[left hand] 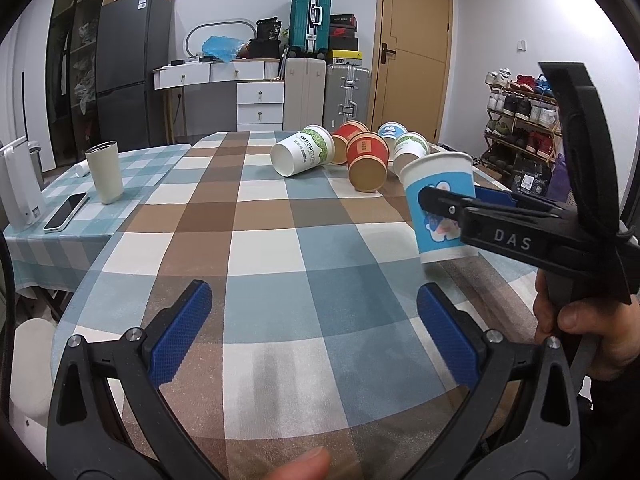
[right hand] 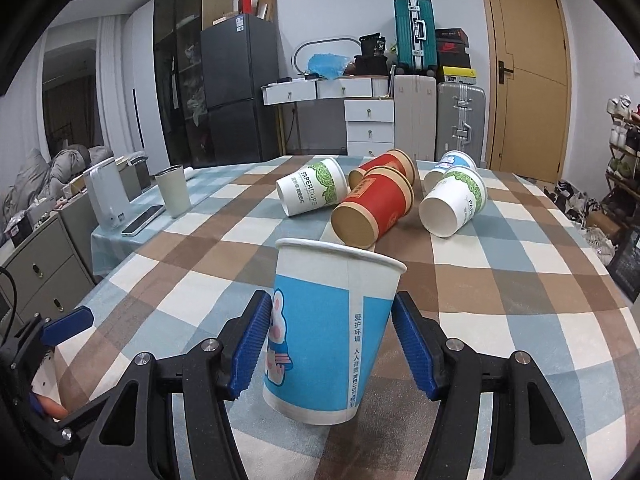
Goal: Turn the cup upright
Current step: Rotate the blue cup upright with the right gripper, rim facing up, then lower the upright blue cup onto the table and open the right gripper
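A blue-and-white paper cup [right hand: 320, 332] stands mouth up, slightly tilted, on the checked tablecloth between the blue pads of my right gripper [right hand: 330, 344]. The left pad touches the cup; a narrow gap shows at the right pad [right hand: 414, 350]. In the left wrist view the same cup [left hand: 440, 204] sits at the right with the right gripper's fingers [left hand: 444, 200] around it. My left gripper [left hand: 314, 332] is open and empty, low over the near table.
Several paper cups lie on their sides farther back: a white-green one [right hand: 312, 192], two red ones [right hand: 372, 208], another white-green one [right hand: 452, 208] and a blue-white one [right hand: 450, 164]. A metal tumbler [left hand: 105, 172], phone [left hand: 66, 212] and white appliance [left hand: 20, 188] stand at the left.
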Available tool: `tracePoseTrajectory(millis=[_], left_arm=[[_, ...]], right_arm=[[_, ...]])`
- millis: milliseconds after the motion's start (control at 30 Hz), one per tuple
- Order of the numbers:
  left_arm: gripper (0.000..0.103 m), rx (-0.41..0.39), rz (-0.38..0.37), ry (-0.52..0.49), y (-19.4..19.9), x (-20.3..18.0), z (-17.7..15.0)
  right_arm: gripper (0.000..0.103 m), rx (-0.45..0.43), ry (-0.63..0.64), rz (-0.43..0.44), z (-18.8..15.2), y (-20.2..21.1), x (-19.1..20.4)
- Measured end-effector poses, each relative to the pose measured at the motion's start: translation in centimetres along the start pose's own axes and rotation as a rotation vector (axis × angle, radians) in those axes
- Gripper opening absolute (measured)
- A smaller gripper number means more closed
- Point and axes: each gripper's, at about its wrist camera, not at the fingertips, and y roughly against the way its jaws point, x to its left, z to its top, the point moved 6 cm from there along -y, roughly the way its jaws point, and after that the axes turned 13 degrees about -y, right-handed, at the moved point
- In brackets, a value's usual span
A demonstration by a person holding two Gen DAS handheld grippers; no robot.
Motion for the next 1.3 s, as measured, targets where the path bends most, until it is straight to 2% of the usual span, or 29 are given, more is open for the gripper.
tracePoseTrajectory(millis=[400, 567, 800, 1133, 1233, 1300], left_arm=[[0.102, -0.002, 0.0, -0.003, -0.2, 0.1, -0.2], [0.102, -0.001, 0.0, -0.004, -0.2, 0.1, -0.3], [0.102, 0.001, -0.002, -0.003, -0.1, 0.1, -0.4], [0.102, 0.004, 0.001, -0.002, -0.2, 0.2, -0.5], [0.102, 0.005, -0.002, -0.004, -0.1, 0.2, -0.5], [0.102, 0.006, -0.002, -0.007, -0.2, 0.1, -0.5]], right_arm=[[0.062, 0.004, 0.087, 0.062, -2.7, 3.6, -0.1], [0.062, -0.031, 0.162, 0.063, -4.3, 4.7, -0.1], [0.061, -0.073, 0.161, 0.012, -4.0, 3.8, 0.1], [0.061, -0.018, 0.123, -0.04, -3.1, 2.0, 0.5], [0.065, -0.023, 0.118, -0.008, -3.1, 2.1, 0.6], [0.081, -0.052, 0.115, 0.021, -3.0, 3.0, 0.5]])
